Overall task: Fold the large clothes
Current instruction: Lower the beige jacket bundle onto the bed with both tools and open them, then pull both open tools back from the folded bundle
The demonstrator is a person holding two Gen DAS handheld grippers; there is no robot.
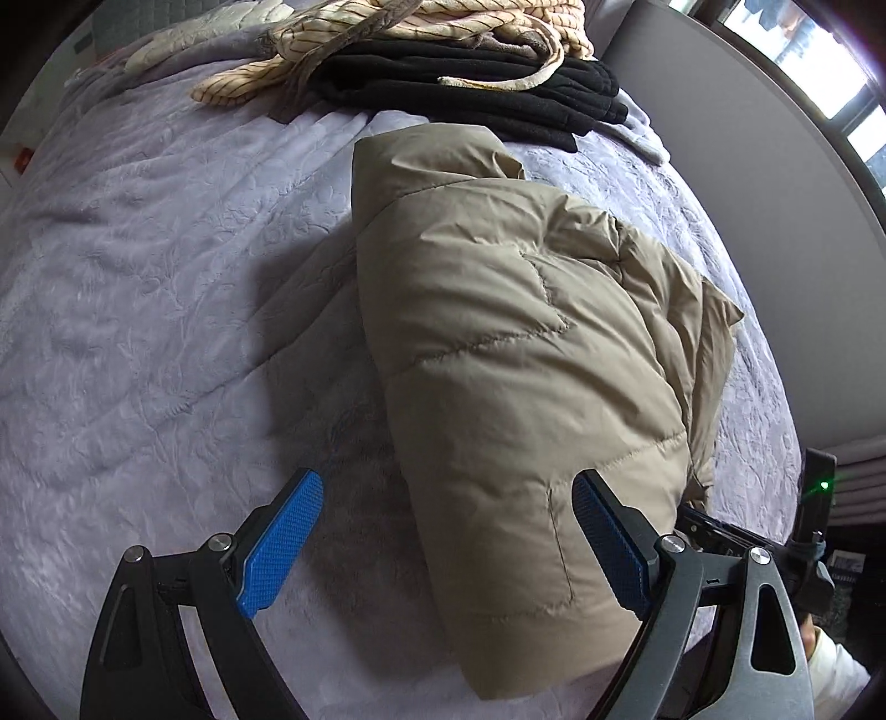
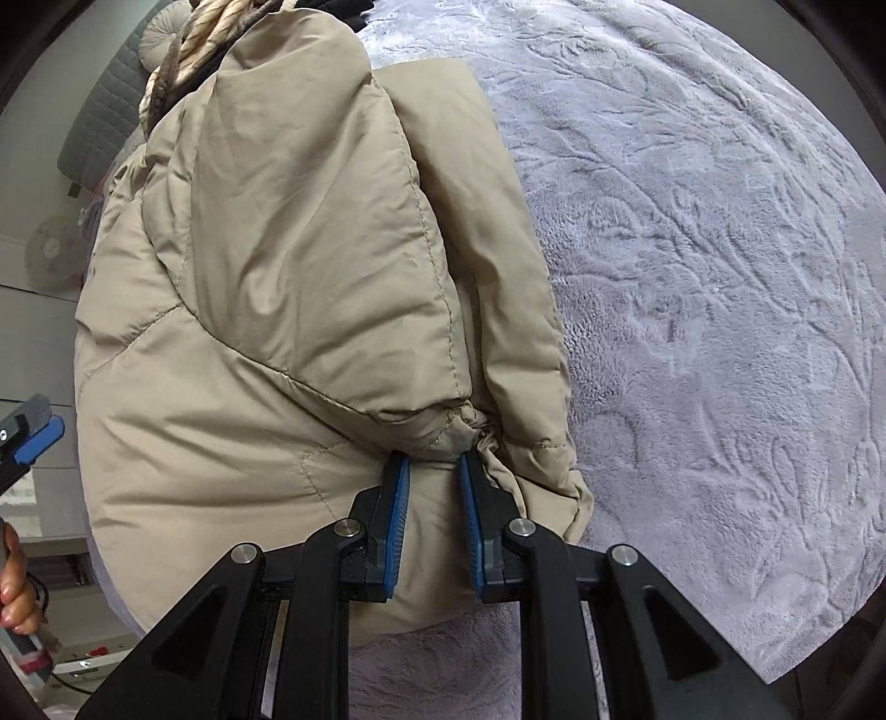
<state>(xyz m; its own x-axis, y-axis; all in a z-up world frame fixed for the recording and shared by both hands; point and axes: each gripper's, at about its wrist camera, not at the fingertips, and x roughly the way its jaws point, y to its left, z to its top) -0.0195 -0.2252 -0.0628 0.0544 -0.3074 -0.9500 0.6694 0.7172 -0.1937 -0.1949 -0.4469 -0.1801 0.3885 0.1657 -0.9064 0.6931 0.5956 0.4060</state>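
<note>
Blue-padded fingers of the left gripper [image 1: 446, 545] stand spread wide, released, one over the lavender bedspread [image 1: 138, 310], the other against the near end of the beige puffer jacket [image 1: 515, 354] without clamping it. That jacket lies folded in a bundle mid-bed. At the bed's far edge sit black folded clothes [image 1: 498, 94] under a cream striped garment [image 1: 421, 33]. Nearly closed, the right gripper [image 2: 434, 498] pinches a gathered jacket cuff [image 2: 462, 429].
</note>
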